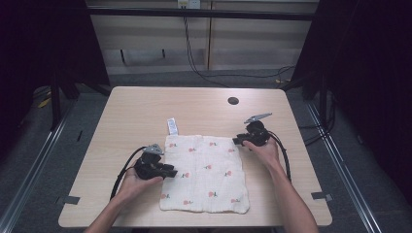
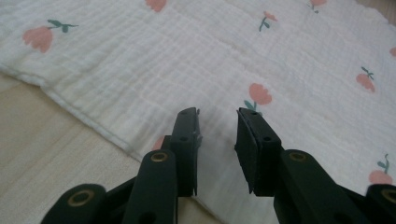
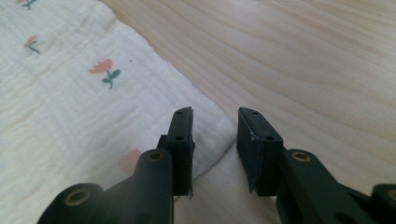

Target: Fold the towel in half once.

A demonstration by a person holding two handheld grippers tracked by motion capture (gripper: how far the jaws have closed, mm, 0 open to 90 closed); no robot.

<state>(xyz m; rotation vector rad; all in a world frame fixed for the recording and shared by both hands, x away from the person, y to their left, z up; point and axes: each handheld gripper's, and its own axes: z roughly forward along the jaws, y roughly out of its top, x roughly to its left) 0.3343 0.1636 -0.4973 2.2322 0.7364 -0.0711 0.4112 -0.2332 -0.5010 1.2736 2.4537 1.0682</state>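
cloth tag [image 1: 172, 125] print too small to read

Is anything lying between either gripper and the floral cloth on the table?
Nothing visible. The left gripper hangs with open jaws over the cloth at its left edge. The right gripper sits at the cloth's far right corner, jaws open, with bare table around it.

A light wooden rectangular table [image 1: 136, 109] is seen beneath both grippers; a small dark round hole [image 1: 233, 101] is set beyond the right one.
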